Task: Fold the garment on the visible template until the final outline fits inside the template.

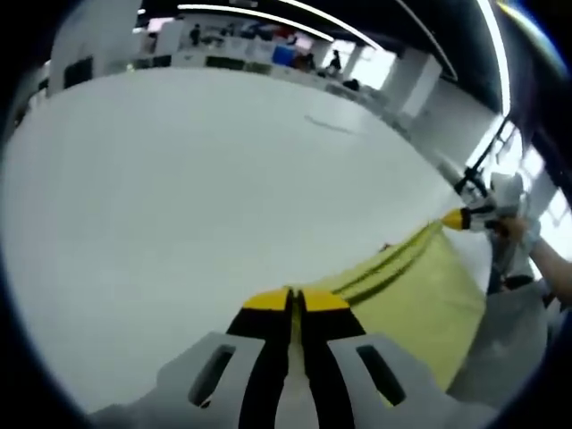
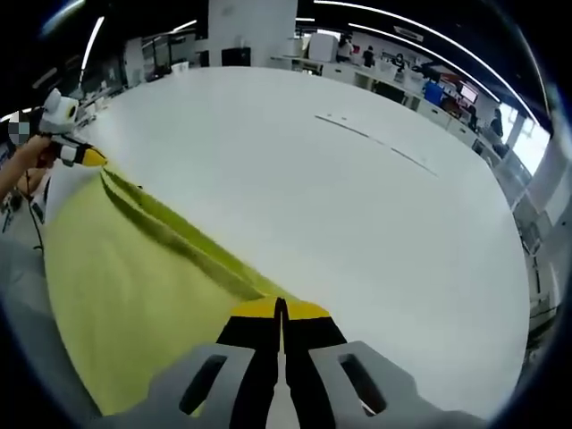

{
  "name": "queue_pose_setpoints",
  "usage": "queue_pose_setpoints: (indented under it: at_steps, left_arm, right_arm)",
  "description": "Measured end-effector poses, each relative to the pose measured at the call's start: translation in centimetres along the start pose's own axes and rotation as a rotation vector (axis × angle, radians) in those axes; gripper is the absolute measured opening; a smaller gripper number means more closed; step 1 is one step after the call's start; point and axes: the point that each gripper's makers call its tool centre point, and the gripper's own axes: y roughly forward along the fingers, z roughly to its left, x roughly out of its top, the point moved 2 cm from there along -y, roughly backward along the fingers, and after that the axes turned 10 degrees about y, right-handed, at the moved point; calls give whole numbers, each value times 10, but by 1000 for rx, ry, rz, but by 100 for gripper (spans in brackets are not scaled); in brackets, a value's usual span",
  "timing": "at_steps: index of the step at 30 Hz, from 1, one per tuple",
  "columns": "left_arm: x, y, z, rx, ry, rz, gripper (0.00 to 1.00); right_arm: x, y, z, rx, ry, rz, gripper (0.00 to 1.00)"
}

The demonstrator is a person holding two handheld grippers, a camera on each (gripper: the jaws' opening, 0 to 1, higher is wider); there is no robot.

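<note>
In the left gripper view, the left hand-held gripper (image 1: pixel 292 302) had its yellow-tipped jaws pressed together on an edge of the yellow garment (image 1: pixel 420 295), with the cloth running out from between the tips. From there the garment stretched away to the right hand-held gripper (image 1: pixel 458 219), which came into that view at the garment's far end, with a hand (image 1: pixel 517 231) behind it. Its yellow tips met the cloth's corner, but it was too small there to tell how the jaws stood.

In the right gripper view, the right hand-held gripper (image 2: pixel 281 308) likewise had its jaws closed on the garment's (image 2: pixel 134 286) edge. The cloth spread out from it toward the left hand-held gripper (image 2: pixel 89 157), which touched the garment's far corner, held by a person's hand (image 2: pixel 31 154).

The garment's top edge was pulled taut between the two grippers, with long creases running along it just below the edge. The wide white bench (image 2: pixel 357 206) lay beyond the garment's edge, carrying thin dark lines (image 2: pixel 375 138) farther off. Whether the cloth rested on the bench or hung beside it could not be told.
</note>
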Motion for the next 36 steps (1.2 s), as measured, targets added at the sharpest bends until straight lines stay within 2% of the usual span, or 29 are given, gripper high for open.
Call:
queue_pose_setpoints:
  at_steps: [3,8,10,16,20,28,32,36]
  left_arm:
    - [1,-2,-1,-4,-11,-8,0]
    - [5,-5,0,4,-22,-35,1]
    - [6,-8,5,32,-1,-42,0]
    - [11,-17,7,39,-8,-61,0]
    - [13,-18,5,44,16,-61,0]
    - [13,-20,-2,36,50,-54,0]
    - [24,-26,-8,24,51,-96,0]
    - [31,-29,-12,39,96,-102,0]
  right_arm:
    - [-2,0,1,-8,-37,2,1]
    - [2,0,-2,-22,-32,-27,2]
    - [2,-1,-4,-30,-34,-30,2]
    - [3,-10,-5,-32,-20,-53,5]
    - [1,-12,-1,-21,-24,-50,10]
    - [2,-16,3,-18,-11,-66,9]
    - [4,-19,4,-8,9,-83,10]
    - [9,-23,8,4,14,-101,12]
